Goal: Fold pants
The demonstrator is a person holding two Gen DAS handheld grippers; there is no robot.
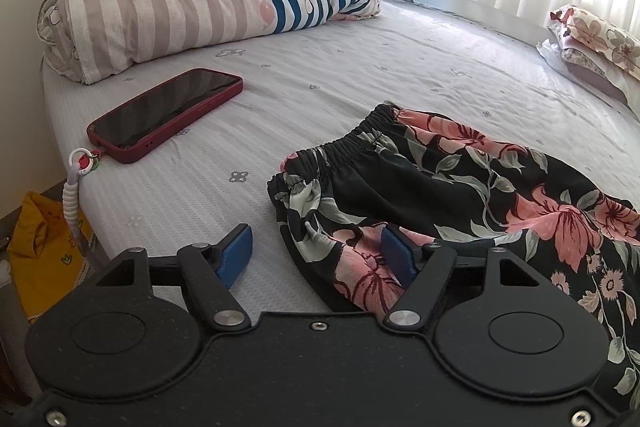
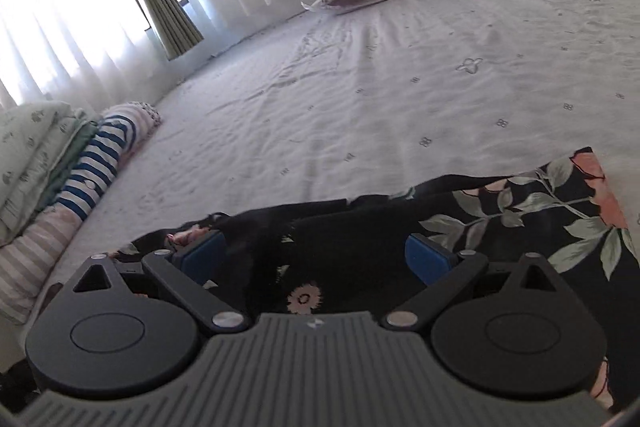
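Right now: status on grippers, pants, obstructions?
Left gripper open at the waistband end. Right gripper wide open, cloth between pads, no pinch. Floral pants lie bunched on the bed. Phone left of pants, apart.

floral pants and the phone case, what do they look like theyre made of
Floral pants: thin, soft woven fabric, maybe rayon or polyester; it drapes limply, with a gathered elastic waistband. Phone case: dark red, matte, probably silicone or soft plastic, judging by its rounded, dull edges.

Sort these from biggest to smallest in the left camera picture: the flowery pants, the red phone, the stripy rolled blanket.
1. Flowery pants, though nearness to the camera enlarges them
2. Stripy rolled blanket
3. Red phone
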